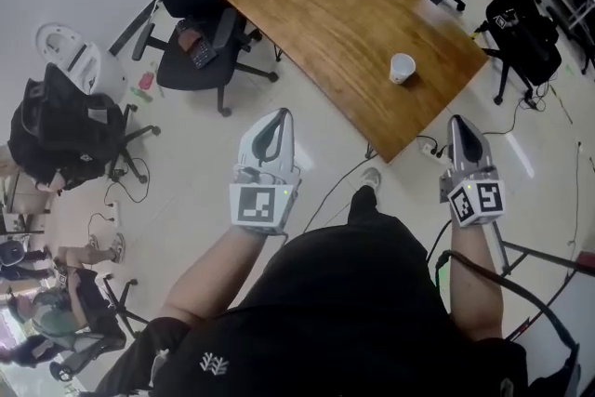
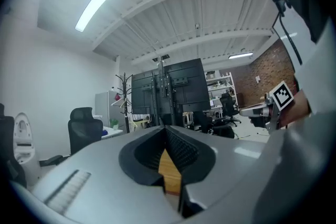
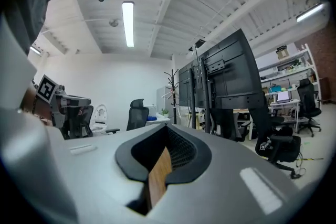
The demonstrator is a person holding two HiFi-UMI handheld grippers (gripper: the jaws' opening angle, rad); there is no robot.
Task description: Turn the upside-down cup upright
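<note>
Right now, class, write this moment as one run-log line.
left tool: shut, empty | right tool: shut, empty | white cup: on wooden table, untouched | tools: both apart from cup

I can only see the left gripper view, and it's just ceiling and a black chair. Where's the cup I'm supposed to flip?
Observer: The head view shows a small white cup on the wooden table, toward the end of the table nearest you.
Operator: Are my tongs nearly touching it?
Observer: No. The left tongs and the right tongs are both held over the floor, short of the table's edge and well apart from the cup.
</note>
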